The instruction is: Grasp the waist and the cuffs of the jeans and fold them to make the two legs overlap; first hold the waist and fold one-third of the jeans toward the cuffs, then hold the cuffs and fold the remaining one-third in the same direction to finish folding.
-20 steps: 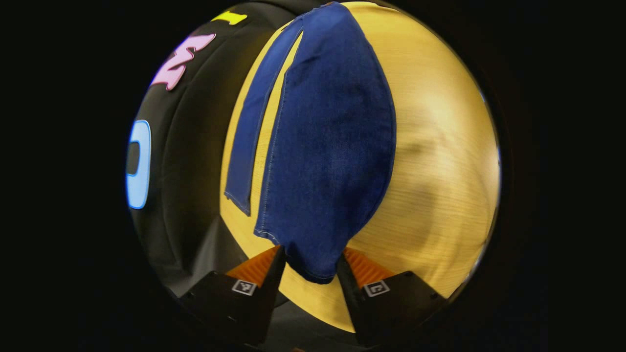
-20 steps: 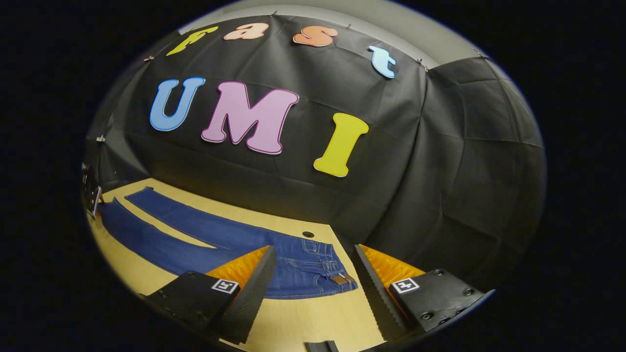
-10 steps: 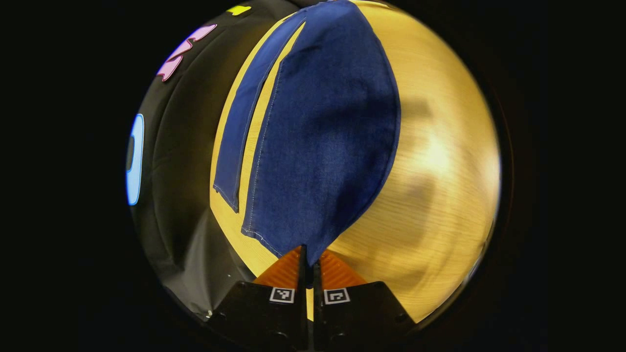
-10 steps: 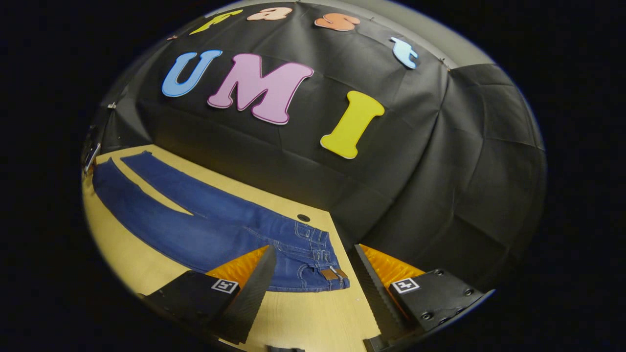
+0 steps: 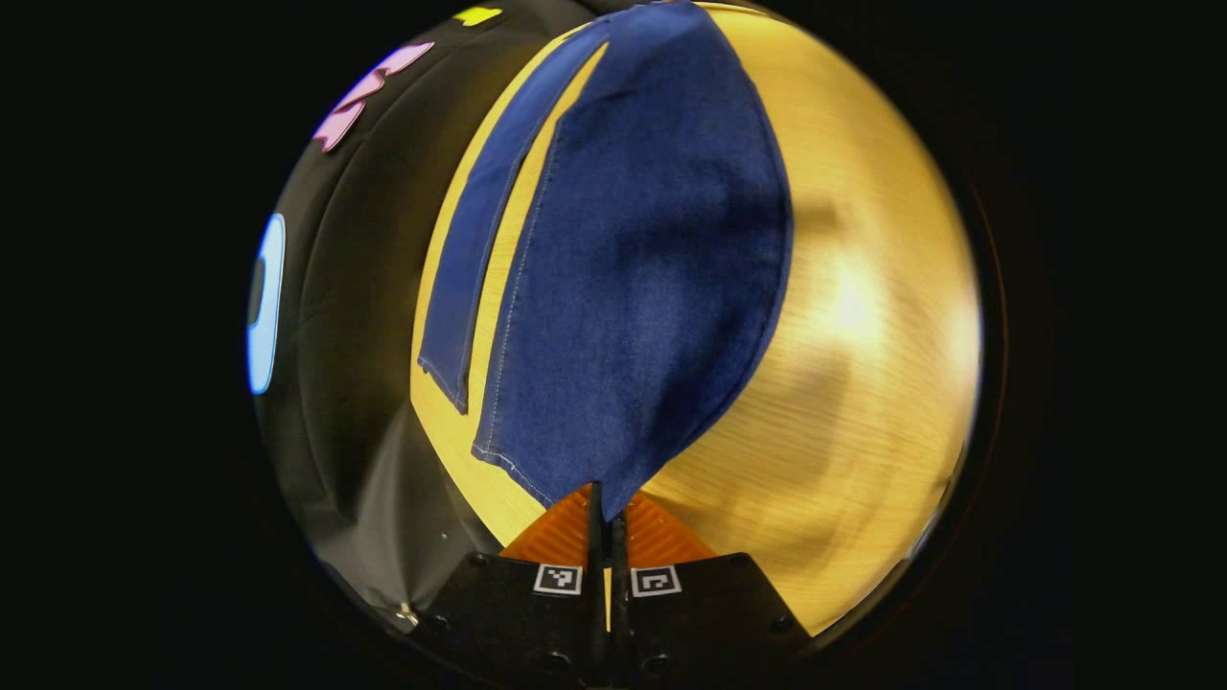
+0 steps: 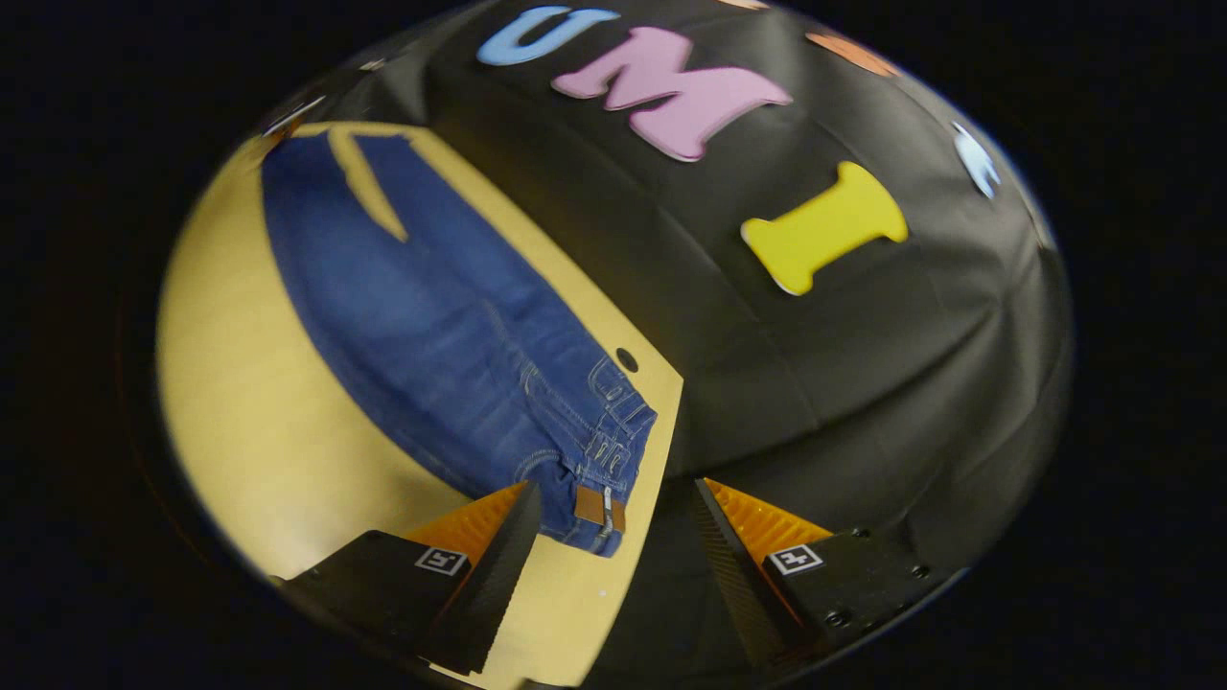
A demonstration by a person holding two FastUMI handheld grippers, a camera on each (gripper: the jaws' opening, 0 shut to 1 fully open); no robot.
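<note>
Left gripper view: jeans point(image 5: 633, 287) lengthwise, cuff in pinched left tongs point(image 5: 604, 513).

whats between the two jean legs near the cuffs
A narrow strip of bare yellow table separates the two legs of the jeans in the left gripper view; nothing lies on it.

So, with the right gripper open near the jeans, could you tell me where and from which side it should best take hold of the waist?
Take the waist corner of the jeans by the brown patch, which lies between the open fingers of the right gripper. Come in low from the table's end, past the waistband: the denim lies flat, so one finger probably must slide under that free edge.
</note>
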